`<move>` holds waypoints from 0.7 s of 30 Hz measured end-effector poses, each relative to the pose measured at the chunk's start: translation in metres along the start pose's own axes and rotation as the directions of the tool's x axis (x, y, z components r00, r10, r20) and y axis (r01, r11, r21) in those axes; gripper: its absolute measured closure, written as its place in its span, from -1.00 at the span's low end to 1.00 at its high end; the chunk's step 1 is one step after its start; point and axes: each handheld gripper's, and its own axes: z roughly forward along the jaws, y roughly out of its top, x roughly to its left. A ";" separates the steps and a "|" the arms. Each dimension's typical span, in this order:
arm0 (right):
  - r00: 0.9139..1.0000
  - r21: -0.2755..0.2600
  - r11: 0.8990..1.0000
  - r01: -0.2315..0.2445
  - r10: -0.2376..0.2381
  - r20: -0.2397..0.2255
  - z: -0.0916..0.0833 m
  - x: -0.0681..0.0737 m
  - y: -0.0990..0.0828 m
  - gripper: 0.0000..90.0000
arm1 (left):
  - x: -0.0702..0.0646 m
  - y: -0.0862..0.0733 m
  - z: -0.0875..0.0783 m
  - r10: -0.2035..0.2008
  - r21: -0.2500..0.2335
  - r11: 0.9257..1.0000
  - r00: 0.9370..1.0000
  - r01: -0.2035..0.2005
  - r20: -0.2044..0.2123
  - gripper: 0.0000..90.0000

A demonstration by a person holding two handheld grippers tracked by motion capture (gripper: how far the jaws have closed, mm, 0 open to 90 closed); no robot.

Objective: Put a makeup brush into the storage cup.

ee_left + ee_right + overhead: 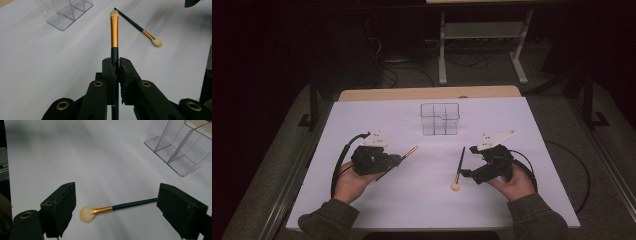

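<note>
My left gripper (pixel 115 67) is clamped tight on one brush (pixel 114 32) by its dark handle, short of the organizer (pixel 440 119). My right gripper (pixel 116 212) gapes wide over the second brush (pixel 117 207) lying flat. That thin handle could roll or pivot if one jaw lands first.
</note>
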 end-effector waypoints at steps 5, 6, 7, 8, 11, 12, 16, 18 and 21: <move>1.000 -0.004 1.000 -0.004 0.004 -0.014 0.002 0.000 0.003 -0.67 | -0.003 -0.002 0.002 0.016 0.009 1.000 1.000 -0.016 0.015 0.85; 1.000 -0.006 1.000 0.003 -0.003 -0.015 0.003 0.000 0.003 -0.67 | -0.005 -0.003 0.003 0.020 0.007 1.000 1.000 -0.020 0.021 0.85; 1.000 -0.005 1.000 0.004 -0.004 -0.019 0.004 0.002 0.005 -0.67 | -0.007 -0.003 0.004 0.027 -0.001 1.000 0.999 -0.027 0.037 0.85; 1.000 -0.005 1.000 0.004 -0.004 -0.019 0.004 0.002 0.005 -0.67 | -0.007 -0.003 0.004 0.027 -0.001 1.000 0.999 -0.027 0.037 0.85; 0.999 -0.008 1.000 0.008 -0.008 -0.033 0.007 0.005 0.007 -0.67 | -0.011 -0.003 0.005 0.044 -0.002 0.999 0.997 -0.044 0.065 0.85; 0.999 -0.007 1.000 0.011 -0.011 -0.039 0.008 0.005 0.007 -0.67 | -0.013 -0.003 0.006 0.056 -0.003 0.998 0.996 -0.056 0.076 0.85; 0.997 -0.003 1.000 0.021 -0.021 -0.072 0.013 0.009 0.013 -0.67 | -0.019 -0.001 0.006 0.084 -0.016 0.996 0.991 -0.082 0.100 0.85; 0.997 -0.001 1.000 0.019 -0.019 -0.080 0.014 0.011 0.015 -0.67 | -0.023 0.001 0.007 0.106 -0.026 0.994 0.988 -0.104 0.114 0.85; 0.995 -0.010 1.000 0.024 -0.025 -0.094 0.015 0.012 0.018 -0.65 | -0.025 0.001 0.007 0.117 -0.028 0.993 0.986 -0.115 0.122 0.85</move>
